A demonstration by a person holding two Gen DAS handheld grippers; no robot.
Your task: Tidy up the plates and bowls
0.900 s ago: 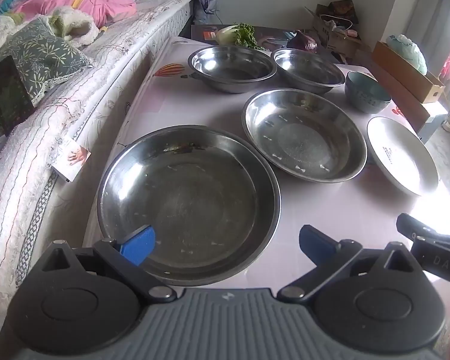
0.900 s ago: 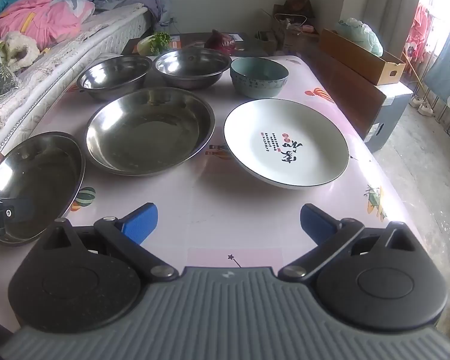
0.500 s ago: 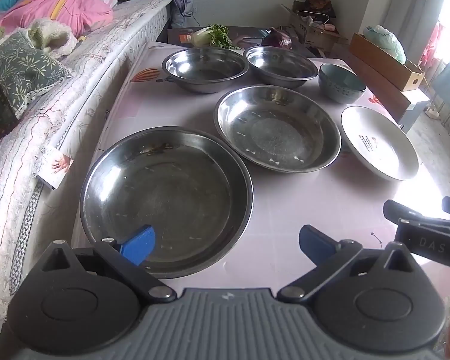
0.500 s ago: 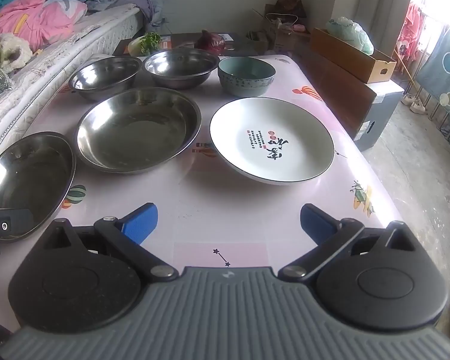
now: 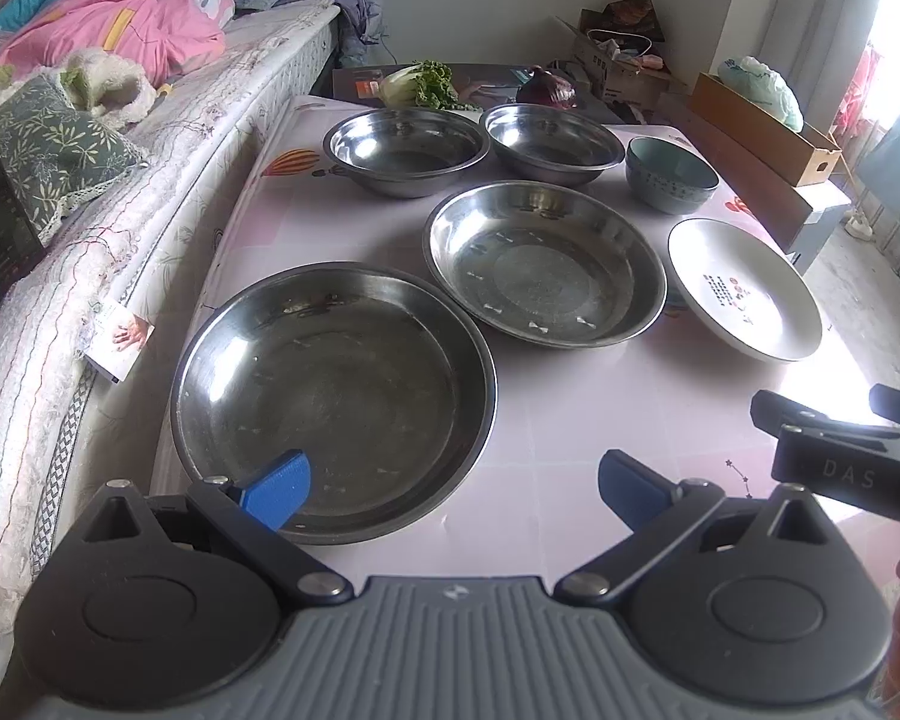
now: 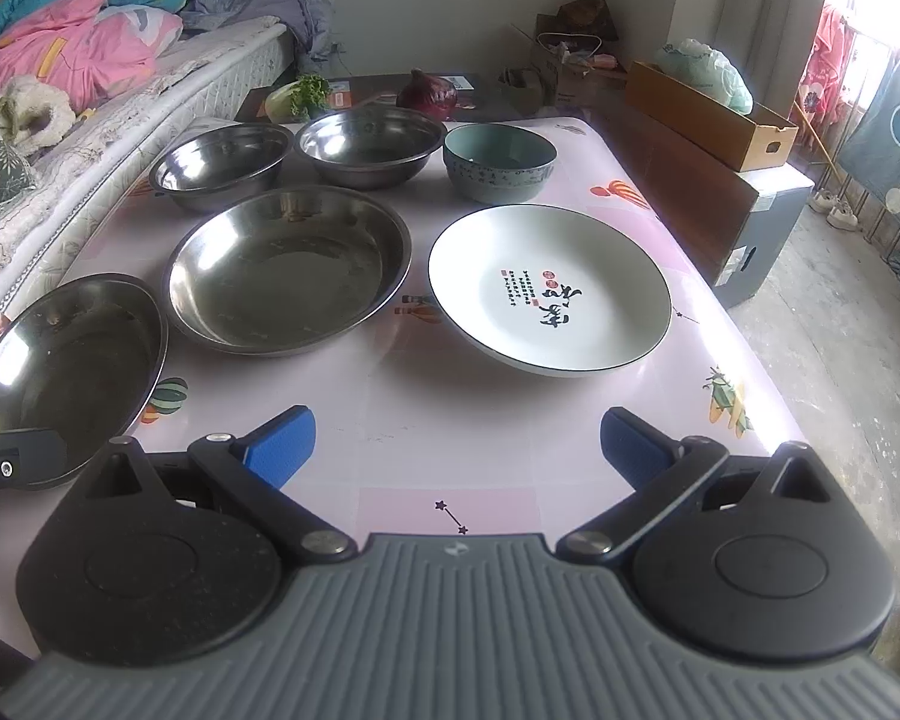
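Both grippers have pulled back: left gripper (image 5: pixel 453 483) and right gripper (image 6: pixel 457 447) gape wide, empty. Large steel plate (image 5: pixel 330 396) and white plate (image 6: pixel 549 288) sit untouched on the table (image 6: pixel 450 420); nothing stacked yet.

On the table (image 6: pixel 480 450) stand two steel plates (image 6: pixel 288 276) (image 6: pixel 66 360), two steel bowls (image 6: pixel 222 165) (image 6: pixel 369 144), one white plate (image 6: pixel 549 288) and one green bowl (image 6: pixel 499 161).

bowls (image 6: pixel 369 144) behind plates (image 6: pixel 549 288) on table (image 6: pixel 450 420)
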